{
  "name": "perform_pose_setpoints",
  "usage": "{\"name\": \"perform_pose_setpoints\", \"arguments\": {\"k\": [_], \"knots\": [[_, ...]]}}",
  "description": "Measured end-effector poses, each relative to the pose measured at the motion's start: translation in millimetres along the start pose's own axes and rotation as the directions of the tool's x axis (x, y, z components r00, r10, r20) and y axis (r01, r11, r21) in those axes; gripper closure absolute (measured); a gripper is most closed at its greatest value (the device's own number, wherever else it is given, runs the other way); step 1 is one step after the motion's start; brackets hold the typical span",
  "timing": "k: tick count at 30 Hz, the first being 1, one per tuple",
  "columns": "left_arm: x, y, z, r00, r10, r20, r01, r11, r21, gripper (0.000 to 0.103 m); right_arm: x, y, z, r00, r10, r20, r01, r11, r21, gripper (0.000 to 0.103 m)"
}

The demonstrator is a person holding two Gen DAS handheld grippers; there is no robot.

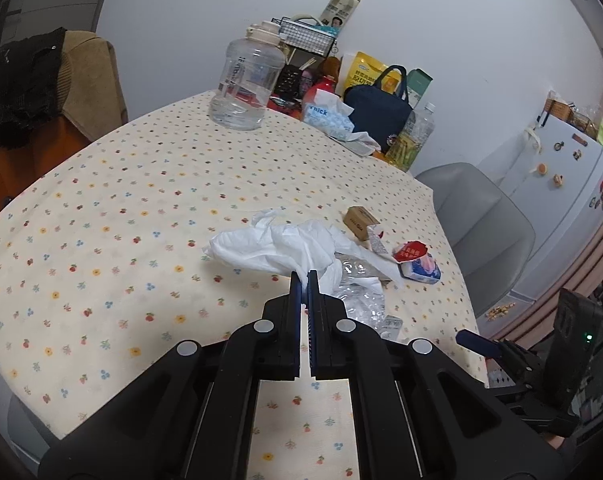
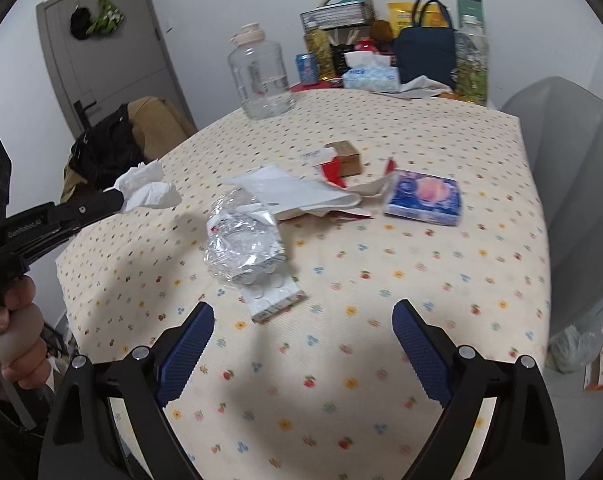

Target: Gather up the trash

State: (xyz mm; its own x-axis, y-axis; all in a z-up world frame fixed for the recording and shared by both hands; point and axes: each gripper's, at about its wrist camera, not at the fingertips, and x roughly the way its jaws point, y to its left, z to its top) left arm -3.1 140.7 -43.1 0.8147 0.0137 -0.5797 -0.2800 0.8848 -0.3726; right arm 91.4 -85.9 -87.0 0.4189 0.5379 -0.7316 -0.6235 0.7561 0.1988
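My left gripper (image 1: 304, 276) is shut on a crumpled white tissue (image 1: 273, 246) and holds it above the table; the right wrist view shows the gripper (image 2: 119, 200) with the tissue (image 2: 149, 190) lifted at the left. My right gripper (image 2: 303, 312) is open and empty over the near table. Ahead of it lie a crushed clear plastic wrapper (image 2: 241, 242), a flat white blister pack (image 2: 273, 298), white paper (image 2: 297, 192), a blue tissue pack (image 2: 423, 198), a small brown box (image 2: 343, 156) and red-white torn packaging (image 2: 331, 170).
The table has a flower-dotted cloth (image 2: 381, 300). At the far edge stand a large clear water jug (image 2: 261, 76), a tissue box (image 2: 371, 76), a navy bag (image 2: 425, 54) and bottles. A grey chair (image 2: 573, 184) is at right; a clothes-draped chair (image 1: 49, 92) at left.
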Motion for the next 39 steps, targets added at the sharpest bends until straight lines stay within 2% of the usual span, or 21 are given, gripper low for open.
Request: {"name": "perform_pose_setpoints", "arguments": {"k": [8,11,13,14,17,23,30,39], "knots": [[-5.0,10.9,-3.3,1.0,0.011,0.001,-0.011,1.0,-0.014,0.1,35.1,21.5,8.2,0.998,-0.023,-0.059,0.018,0.996,-0.092,0.016],[-4.0,9.4,-3.3,1.0,0.006,-0.002,-0.006,1.0,-0.013,0.1,45.0,22.0,7.8,0.996,-0.015,-0.089,0.006,0.995,-0.098,0.036],[-2.3,7.0,-3.3,1.0,0.002,-0.004,-0.002,1.0,-0.009,0.099,49.4,20.6,5.0,0.993,-0.002,-0.115,-0.009,0.996,-0.092,0.066],[-1.8,5.8,-3.5,1.0,0.0,-0.005,0.0,1.0,-0.007,0.099,47.2,20.0,4.4,0.995,-0.011,-0.104,0.001,0.995,-0.096,0.067],[-0.1,1.5,-3.9,1.0,-0.007,-0.008,0.007,1.0,-0.002,0.099,39.4,15.9,2.0,0.994,0.031,-0.102,-0.039,0.996,-0.077,0.068],[3.1,-10.8,-5.7,0.999,-0.031,-0.013,0.032,0.999,0.015,0.099,13.9,8.5,-1.5,0.998,0.021,-0.058,-0.025,0.998,-0.063,0.068],[10.2,-38.7,-3.2,0.997,-0.079,-0.022,0.08,0.995,0.062,0.099,-21.7,-10.4,-4.8,1.0,-0.009,0.006,0.009,1.0,0.002,0.068],[23.8,-91.8,-3.6,0.987,-0.155,-0.045,0.16,0.976,0.148,0.099,-67.3,-48.4,-14.8,0.995,-0.08,0.068,0.074,0.994,0.083,0.068]]}}
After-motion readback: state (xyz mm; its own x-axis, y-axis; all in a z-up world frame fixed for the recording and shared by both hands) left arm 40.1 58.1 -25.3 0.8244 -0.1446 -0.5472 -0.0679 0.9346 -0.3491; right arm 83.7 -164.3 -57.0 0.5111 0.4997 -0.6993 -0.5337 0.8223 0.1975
